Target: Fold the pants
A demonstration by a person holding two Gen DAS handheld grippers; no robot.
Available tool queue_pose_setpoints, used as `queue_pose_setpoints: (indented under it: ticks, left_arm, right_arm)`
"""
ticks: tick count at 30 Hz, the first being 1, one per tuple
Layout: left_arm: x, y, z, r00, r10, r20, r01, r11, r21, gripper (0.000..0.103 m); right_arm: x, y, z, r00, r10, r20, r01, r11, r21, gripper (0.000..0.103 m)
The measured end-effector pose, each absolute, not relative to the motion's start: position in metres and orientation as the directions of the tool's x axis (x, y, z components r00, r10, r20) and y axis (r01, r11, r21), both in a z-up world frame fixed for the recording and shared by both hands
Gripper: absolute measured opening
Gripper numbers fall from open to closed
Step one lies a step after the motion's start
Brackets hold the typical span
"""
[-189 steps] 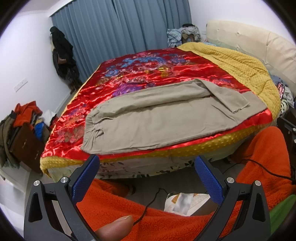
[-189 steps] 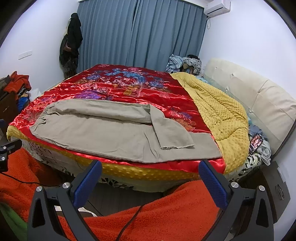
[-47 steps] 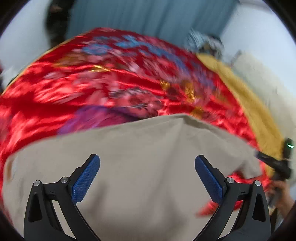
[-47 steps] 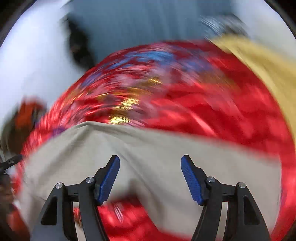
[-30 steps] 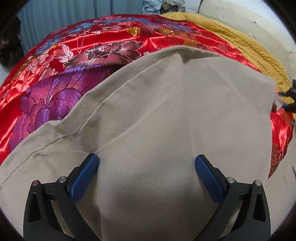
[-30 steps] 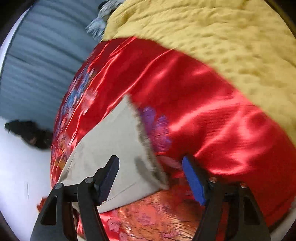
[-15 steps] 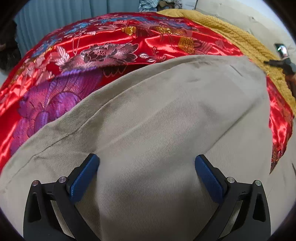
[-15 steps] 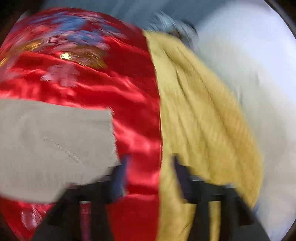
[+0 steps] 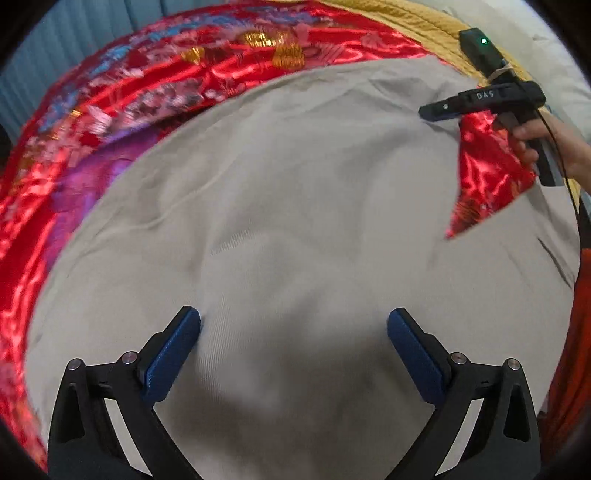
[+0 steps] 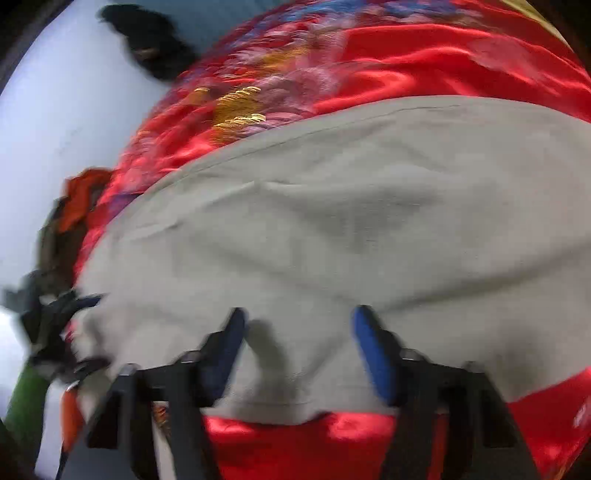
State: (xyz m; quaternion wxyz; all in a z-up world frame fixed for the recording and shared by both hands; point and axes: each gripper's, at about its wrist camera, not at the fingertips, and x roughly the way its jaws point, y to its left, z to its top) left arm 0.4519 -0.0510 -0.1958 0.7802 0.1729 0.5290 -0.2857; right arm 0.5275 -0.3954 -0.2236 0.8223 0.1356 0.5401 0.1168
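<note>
Khaki pants [image 9: 295,206] lie spread across a red satin bedspread [image 9: 155,85]. My left gripper [image 9: 293,326] hovers open just above the middle of the cloth, nothing between its blue pads. In the left wrist view my right gripper [image 9: 430,110], held by a hand [image 9: 546,136], has its tip at the far right end of one leg. The right wrist view is blurred. It shows the right gripper [image 10: 299,326] over the pants [image 10: 332,229] near their hem. Its jaws are closing, with cloth lying under the gap and no pad pressing on it.
A triangle of bedspread [image 9: 487,177] shows between the two leg ends. A yellow blanket [image 9: 424,18] lies along the far right of the bed. Blue curtains [image 9: 55,66] hang behind. A pile of orange and dark clothes [image 10: 74,206] sits beside the bed.
My left gripper has lifted and pulled back, so more of the pants shows. The right gripper has swung from the yellow blanket side back over the leg end, its jaws narrower.
</note>
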Motion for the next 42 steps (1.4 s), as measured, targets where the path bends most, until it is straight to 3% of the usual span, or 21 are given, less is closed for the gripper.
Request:
queue_pose_setpoints:
  ticks: [2,5,8,11,14,16,17,18,19,20,22,23,24,28,30,33,37,39,42]
  left_arm:
    - [0.431,-0.05,-0.183,0.32,-0.294,-0.901,0.603,0.797,-0.045,0.102]
    - [0.392,-0.061,-0.182,0.358,-0.364,-0.86,0.552,0.825,-0.119,0.102]
    - [0.354,-0.083,-0.205,0.354,-0.348,-0.868,0.54,0.834,-0.115,0.102]
    - [0.313,-0.092,-0.229,0.405,-0.242,-0.882,0.558,0.83,0.029,0.102]
    - [0.291,-0.072,-0.227,0.458,-0.235,-0.857,0.501,0.865,0.03,0.102]
    - [0.293,-0.055,-0.227,0.46,-0.242,-0.854,0.421,0.906,-0.031,0.102]
    - [0.294,-0.049,-0.228,0.474,-0.241,-0.847,0.382,0.923,-0.048,0.102]
    - [0.295,-0.047,-0.23,0.481,-0.242,-0.843,0.371,0.927,-0.054,0.102]
    - [0.293,-0.047,-0.232,0.49,-0.241,-0.838,0.365,0.929,-0.054,0.102]
    - [0.292,-0.049,-0.235,0.502,-0.232,-0.833,0.36,0.932,-0.043,0.102]
    - [0.292,-0.051,-0.237,0.524,-0.227,-0.821,0.346,0.937,-0.038,0.103]
    - [0.292,-0.05,-0.238,0.528,-0.229,-0.818,0.34,0.939,-0.044,0.102]
    - [0.293,-0.049,-0.238,0.53,-0.231,-0.816,0.333,0.942,-0.05,0.102]
    - [0.29,-0.046,-0.24,0.537,-0.23,-0.811,0.33,0.943,-0.049,0.102]
    - [0.291,-0.047,-0.242,0.537,-0.232,-0.811,0.329,0.943,-0.052,0.102]
    - [0.287,-0.047,-0.242,0.54,-0.23,-0.81,0.326,0.944,-0.051,0.102]
    - [0.284,-0.045,-0.244,0.548,-0.231,-0.804,0.329,0.943,-0.047,0.102]
    - [0.282,-0.045,-0.244,0.555,-0.231,-0.799,0.329,0.943,-0.044,0.102]
    - [0.282,-0.045,-0.244,0.557,-0.23,-0.798,0.328,0.944,-0.043,0.102]
  right_arm:
    - [0.503,-0.388,-0.198,0.452,0.281,-0.847,-0.068,0.957,0.282,0.053]
    - [0.432,-0.372,-0.16,0.515,0.363,-0.777,-0.168,0.931,0.323,0.066]
    - [0.365,-0.365,-0.178,0.477,0.416,-0.775,-0.182,0.909,0.375,0.069]
    - [0.309,-0.393,-0.205,0.43,0.36,-0.828,-0.044,0.924,0.379,0.068]
    - [0.236,-0.489,-0.219,0.506,0.11,-0.856,0.298,0.908,0.293,0.068]
    - [0.188,-0.552,-0.223,0.551,-0.091,-0.829,0.496,0.835,0.238,0.059]
    - [0.169,-0.578,-0.228,0.584,-0.078,-0.808,0.564,0.755,0.334,0.033]
    - [0.158,-0.594,-0.231,0.619,-0.044,-0.784,0.592,0.683,0.429,0.021]
    - [0.158,-0.595,-0.229,0.621,-0.055,-0.782,0.593,0.685,0.423,0.019]
    - [0.159,-0.586,-0.223,0.605,-0.114,-0.788,0.595,0.722,0.353,0.02]
    - [0.163,-0.55,-0.209,0.574,-0.245,-0.781,0.602,0.774,0.199,0.037]
    - [0.163,-0.528,-0.204,0.61,-0.244,-0.754,0.572,0.794,0.206,0.053]
    - [0.162,-0.504,-0.198,0.672,-0.212,-0.709,0.517,0.821,0.245,0.058]
    - [0.177,-0.408,-0.182,0.774,-0.07,-0.629,0.27,0.935,0.228,0.059]
    - [0.195,-0.36,-0.186,0.77,0.036,-0.637,0.121,0.972,0.201,0.061]
    - [0.208,-0.307,-0.201,0.745,0.058,-0.665,-0.01,0.997,0.077,0.061]
    - [0.214,-0.292,-0.259,0.648,0.024,-0.761,-0.02,1.0,0.014,0.065]
    - [0.203,-0.294,-0.266,0.702,0.05,-0.711,-0.046,0.999,0.025,0.066]
    - [0.21,-0.29,-0.27,0.706,0.048,-0.707,-0.054,0.998,0.014,0.067]
